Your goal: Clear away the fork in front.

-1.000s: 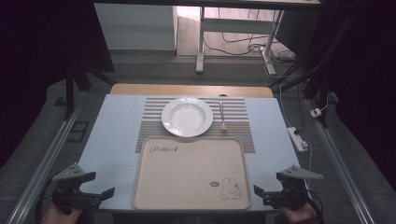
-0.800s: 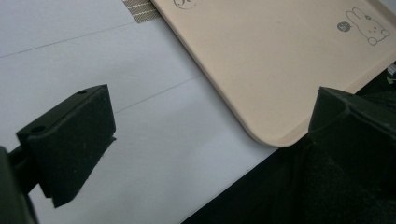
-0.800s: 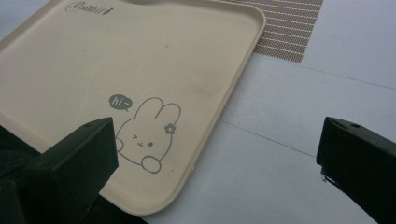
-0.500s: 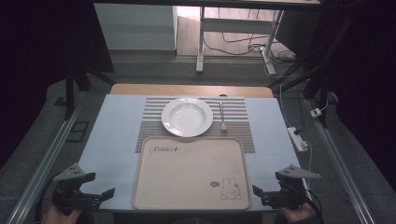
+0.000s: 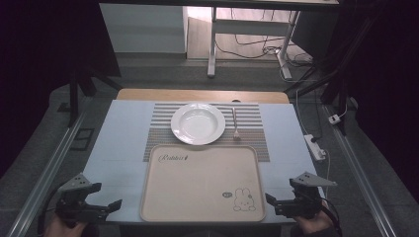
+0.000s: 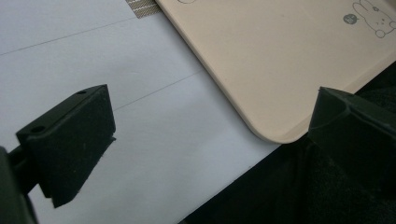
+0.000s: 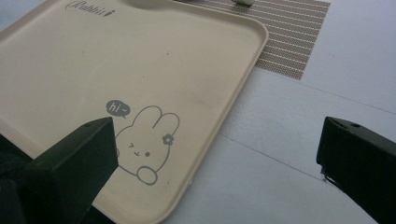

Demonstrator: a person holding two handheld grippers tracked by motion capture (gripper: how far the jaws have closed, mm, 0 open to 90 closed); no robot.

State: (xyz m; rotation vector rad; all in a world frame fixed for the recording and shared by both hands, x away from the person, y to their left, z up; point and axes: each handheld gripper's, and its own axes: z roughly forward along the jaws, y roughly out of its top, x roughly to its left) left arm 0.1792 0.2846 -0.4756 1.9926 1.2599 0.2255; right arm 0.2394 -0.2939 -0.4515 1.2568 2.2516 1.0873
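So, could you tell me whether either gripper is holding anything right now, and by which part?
Nothing is held. The left gripper and right gripper are both open, with nothing between their jaws, flanking the beige tray at the table's near edge.

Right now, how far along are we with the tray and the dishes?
Barely started. The white plate and fork sit on the striped placemat, and the beige rabbit tray is bare. The left claw and right claw are open beside the tray's near corners, holding nothing. Any moving or loading remains.
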